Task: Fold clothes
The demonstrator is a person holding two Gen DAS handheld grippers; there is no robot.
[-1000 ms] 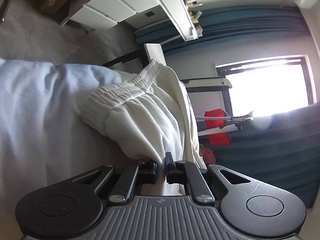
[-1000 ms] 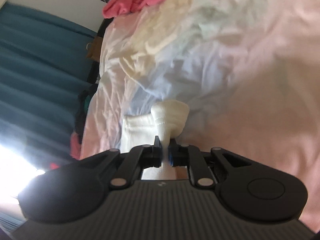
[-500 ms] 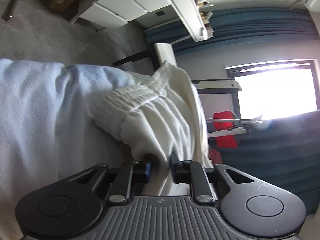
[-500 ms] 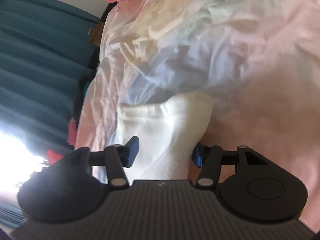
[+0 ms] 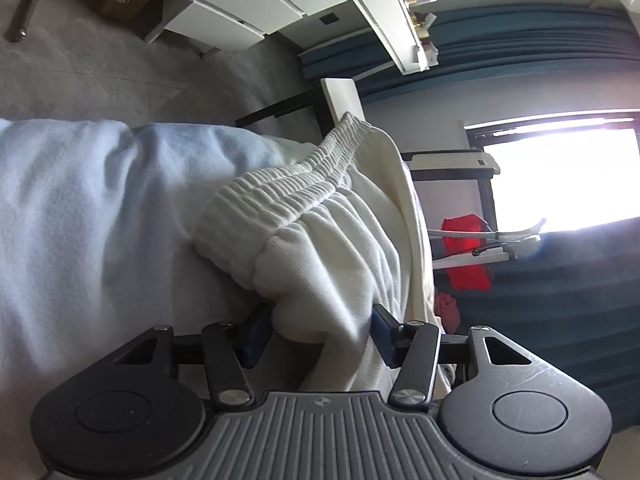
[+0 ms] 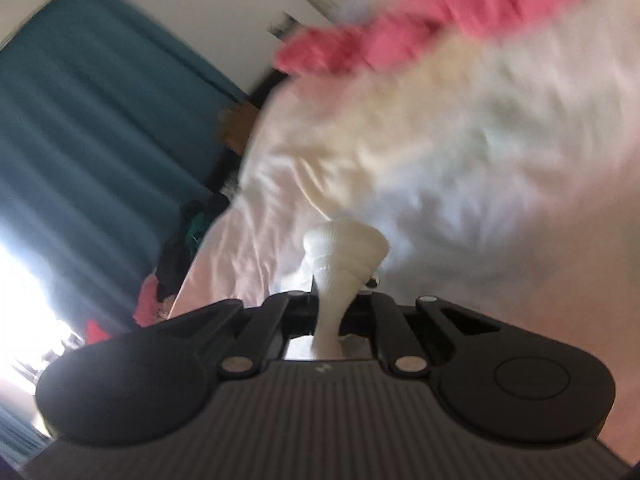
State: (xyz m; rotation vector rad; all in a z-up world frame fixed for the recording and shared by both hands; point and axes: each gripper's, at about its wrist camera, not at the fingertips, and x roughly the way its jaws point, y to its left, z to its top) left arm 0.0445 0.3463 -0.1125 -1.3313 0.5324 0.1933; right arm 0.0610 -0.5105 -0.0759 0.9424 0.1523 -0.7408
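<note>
My right gripper point(image 6: 334, 298) is clamped tight on a bunched white cuff point(image 6: 344, 246), which flares out just past my fingertips. Beyond it, rumpled pale sheets cover the bed point(image 6: 460, 152), blurred, with a pink garment point(image 6: 404, 36) lying at its far edge. Teal curtains point(image 6: 100, 140) hang off the bed's left side.

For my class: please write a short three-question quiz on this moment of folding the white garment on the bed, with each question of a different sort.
1. True or false: the right gripper is shut on the white garment.
2. What lies between the left gripper fingers?
A. the garment's fabric
B. a red bag
C. nothing
3. Fill in: the garment's ribbed ____ faces the left wrist camera.

Key: 1 true; 2 A; 3 waistband.
</note>
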